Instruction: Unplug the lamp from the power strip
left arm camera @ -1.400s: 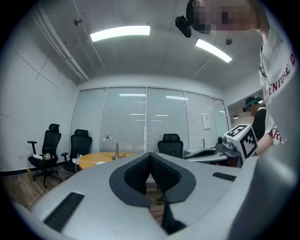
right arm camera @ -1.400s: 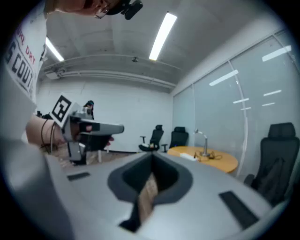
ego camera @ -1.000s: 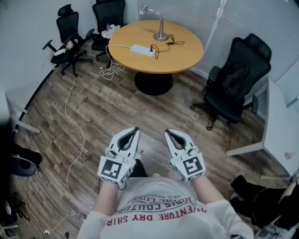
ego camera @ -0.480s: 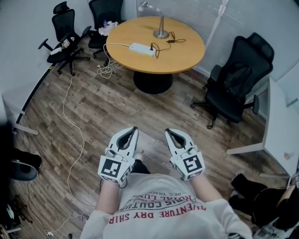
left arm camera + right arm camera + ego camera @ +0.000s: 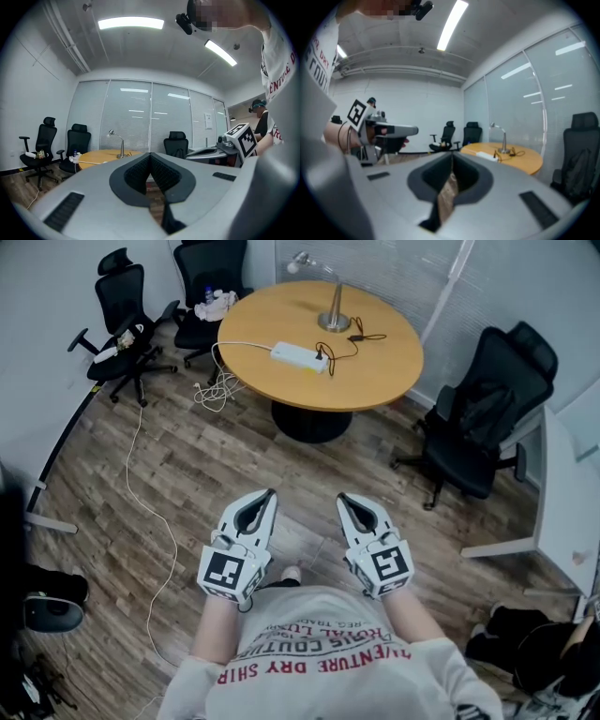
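Far off on round table (image 5: 380,371): lamp (image 5: 334,307), then white power strip (image 5: 298,356). Well short of them, close in, left gripper (image 5: 266,495) and right gripper (image 5: 345,500), both closed tight, empty. Small plug (image 5: 322,356) seemingly at strip's right end: light, rigid; pinch its body, not the limp cord (image 5: 351,339). Since before: table drawn slightly nearer.

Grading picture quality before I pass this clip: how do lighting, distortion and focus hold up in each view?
Head view: even light, sharp; power strip and lamp clear. Left gripper view: strong fisheye, dark corners, ceiling light blown out, left claw soft. Right gripper view: same fisheye, right claw blurred, room behind sharper.
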`<state>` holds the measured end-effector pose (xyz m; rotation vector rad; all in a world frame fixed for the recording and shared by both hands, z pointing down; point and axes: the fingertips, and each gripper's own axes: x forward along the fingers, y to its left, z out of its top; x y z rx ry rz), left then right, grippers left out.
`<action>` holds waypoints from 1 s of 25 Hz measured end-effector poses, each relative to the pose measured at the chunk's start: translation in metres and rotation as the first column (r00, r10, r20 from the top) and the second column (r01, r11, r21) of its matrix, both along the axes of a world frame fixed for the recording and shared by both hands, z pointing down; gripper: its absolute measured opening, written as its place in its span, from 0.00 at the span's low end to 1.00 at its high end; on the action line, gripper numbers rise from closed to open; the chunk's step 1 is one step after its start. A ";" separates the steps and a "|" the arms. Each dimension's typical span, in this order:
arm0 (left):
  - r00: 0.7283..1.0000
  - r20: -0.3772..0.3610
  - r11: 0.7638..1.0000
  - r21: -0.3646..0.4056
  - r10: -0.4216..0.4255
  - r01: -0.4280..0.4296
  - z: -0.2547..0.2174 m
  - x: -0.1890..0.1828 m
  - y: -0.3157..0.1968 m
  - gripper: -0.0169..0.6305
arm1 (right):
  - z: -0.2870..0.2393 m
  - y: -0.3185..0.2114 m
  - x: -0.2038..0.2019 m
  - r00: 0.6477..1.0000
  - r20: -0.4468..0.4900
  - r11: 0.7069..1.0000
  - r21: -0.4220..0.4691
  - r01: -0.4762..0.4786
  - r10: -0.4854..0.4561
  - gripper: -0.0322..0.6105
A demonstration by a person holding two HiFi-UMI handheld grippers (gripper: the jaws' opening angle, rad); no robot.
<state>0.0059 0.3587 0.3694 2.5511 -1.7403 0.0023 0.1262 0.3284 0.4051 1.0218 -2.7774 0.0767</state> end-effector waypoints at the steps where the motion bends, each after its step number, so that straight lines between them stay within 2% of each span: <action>1: 1.000 0.001 1.000 -0.003 0.002 -0.002 0.001 -0.009 -0.005 0.07 | 0.002 -0.005 -0.007 1.000 0.005 1.000 0.000 -0.001 0.001 0.10; 7: 1.000 -0.017 0.999 -0.034 -0.010 0.009 0.014 -0.053 -0.026 0.07 | 0.011 -0.033 -0.042 1.000 0.011 1.000 0.007 -0.014 0.014 0.10; 16: 0.999 -0.031 0.997 -0.071 -0.045 0.043 0.031 -0.076 -0.076 0.07 | 0.027 -0.089 -0.063 1.000 -0.021 0.999 -0.039 0.002 -0.002 0.10; 25: 0.994 0.005 0.990 -0.090 -0.113 0.113 0.042 -0.096 -0.189 0.07 | 0.046 -0.213 -0.085 0.998 -0.016 0.996 -0.067 0.065 -0.067 0.10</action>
